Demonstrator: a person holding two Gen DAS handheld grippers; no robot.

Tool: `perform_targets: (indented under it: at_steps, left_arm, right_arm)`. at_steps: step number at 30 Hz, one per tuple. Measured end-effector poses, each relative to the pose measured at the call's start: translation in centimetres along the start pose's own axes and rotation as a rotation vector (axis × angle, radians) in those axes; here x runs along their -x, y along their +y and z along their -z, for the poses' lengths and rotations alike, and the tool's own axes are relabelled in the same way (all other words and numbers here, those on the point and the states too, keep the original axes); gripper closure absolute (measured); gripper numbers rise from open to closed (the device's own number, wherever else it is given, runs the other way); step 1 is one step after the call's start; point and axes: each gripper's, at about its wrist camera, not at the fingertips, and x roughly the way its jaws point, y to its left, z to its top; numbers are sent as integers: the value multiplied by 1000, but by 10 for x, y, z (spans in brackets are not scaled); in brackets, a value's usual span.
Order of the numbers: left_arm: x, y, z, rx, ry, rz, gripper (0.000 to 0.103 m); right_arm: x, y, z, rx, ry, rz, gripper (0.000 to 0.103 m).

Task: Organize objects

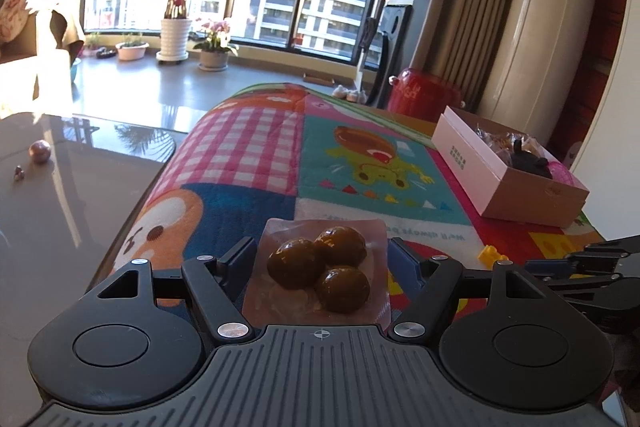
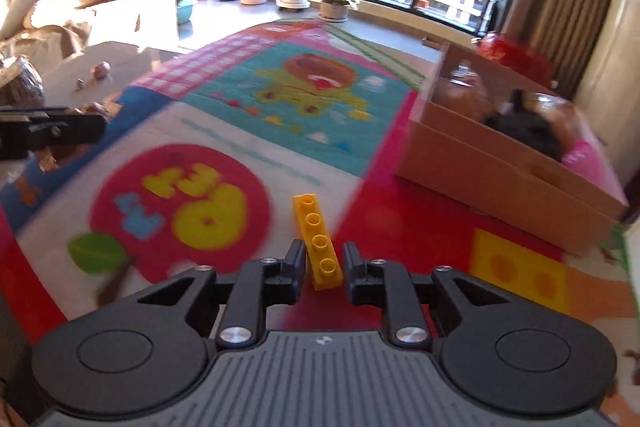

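Note:
My left gripper [image 1: 322, 253] is shut on a clear vacuum pack of three brown eggs [image 1: 320, 271] and holds it above the colourful cartoon mat [image 1: 248, 147]. A yellow toy brick [image 2: 318, 243] lies on the mat [image 2: 240, 115] between the fingers of my right gripper [image 2: 322, 259], which is open; I cannot tell whether the pads touch it. The brick also shows in the left wrist view [image 1: 493, 255], beside the right gripper [image 1: 592, 267]. An open cardboard box [image 1: 504, 183] with wrapped snacks, a black item and a pink item sits at the right of the mat, also in the right wrist view [image 2: 500, 171].
A glossy grey table [image 1: 60, 207] to the left carries a small round ball [image 1: 40, 151]. A red stool [image 1: 420, 95] and a white appliance [image 1: 540, 27] stand behind the box. Potted plants [image 1: 176, 27] line the window. A sofa [image 2: 80, 11] is far left.

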Motion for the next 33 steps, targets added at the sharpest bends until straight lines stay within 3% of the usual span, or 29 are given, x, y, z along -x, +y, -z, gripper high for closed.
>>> perform_targets:
  at_steps: [3,6,10,12,15,18,24,29,32,33]
  left_arm:
    - [-2,-13,-1,-29,4,25,26]
    - [-4,-27,-2,-56,2,52,26]
    - [-4,-36,-3,-58,9,74,26]
    - [-5,-32,-4,-40,13,46,26]
    - [-7,-18,-5,13,22,-23,26]
    - [-3,-1,-5,62,15,-76,26]
    - [7,22,-5,109,-9,-118,26]
    - [9,30,-2,128,-6,-111,26]
    - [9,34,0,138,-3,-109,26]
    - [8,34,0,140,-2,-107,26]
  right_arm:
    - [8,-21,14,-2,1,64,69]
    - [13,-42,22,-34,13,142,65]
    - [17,-63,31,-108,16,197,44]
    - [18,-65,32,-136,18,169,40]
    - [19,-58,30,-188,22,55,14]
    - [14,-39,25,-211,10,-26,8]
    - [-6,9,7,-161,3,-40,7]
    - [-17,18,-6,-189,-8,-25,9]
    - [-14,20,-7,-173,-21,-25,30]
    - [-12,19,-7,-164,-24,-31,41]
